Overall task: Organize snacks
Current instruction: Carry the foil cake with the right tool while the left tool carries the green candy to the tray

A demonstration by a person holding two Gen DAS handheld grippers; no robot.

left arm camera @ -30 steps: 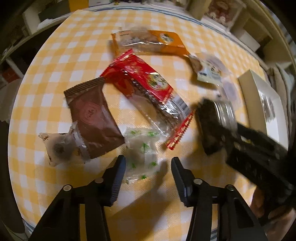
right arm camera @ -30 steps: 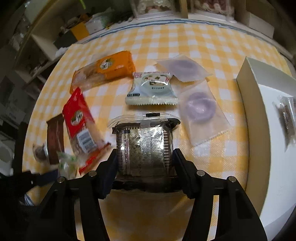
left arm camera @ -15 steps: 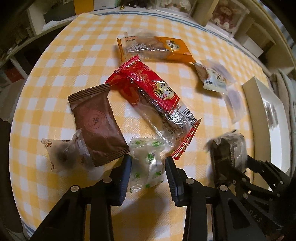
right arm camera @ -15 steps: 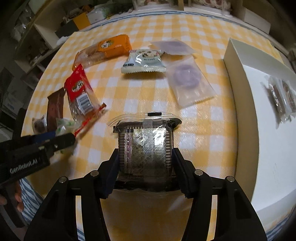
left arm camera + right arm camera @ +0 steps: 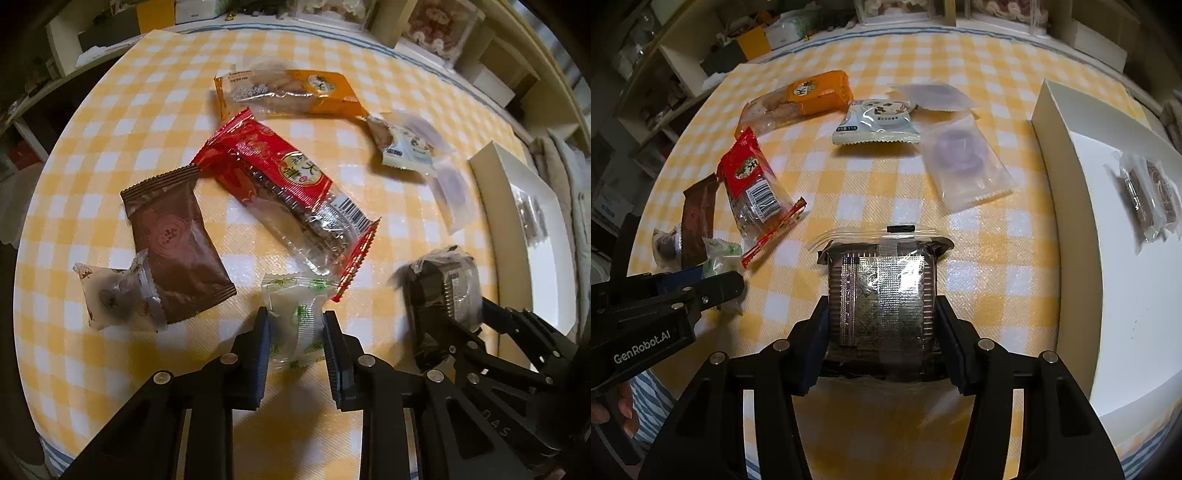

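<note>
My left gripper [image 5: 296, 328] is shut on a small clear snack packet with green print [image 5: 299, 314] at the near edge of the yellow checked table [image 5: 110, 110]. My right gripper [image 5: 882, 317] is shut on a dark cake in a clear wrapper [image 5: 882, 291] and holds it above the table; it also shows in the left wrist view [image 5: 448, 288]. A white box [image 5: 1108, 258] stands at the right with one wrapped brown snack [image 5: 1148, 199] inside.
On the table lie a red packet [image 5: 280, 188], an orange packet [image 5: 288, 92], a brown packet [image 5: 173, 240], a small clear sweet [image 5: 110, 291], a pale blue packet [image 5: 875, 122] and two clear packets with purple rounds [image 5: 964, 158]. Shelves stand behind.
My left gripper moved forward over the green-printed packet and closed on it. My right gripper lifted the dark cake and drew it back toward the near right, closer to the white box.
</note>
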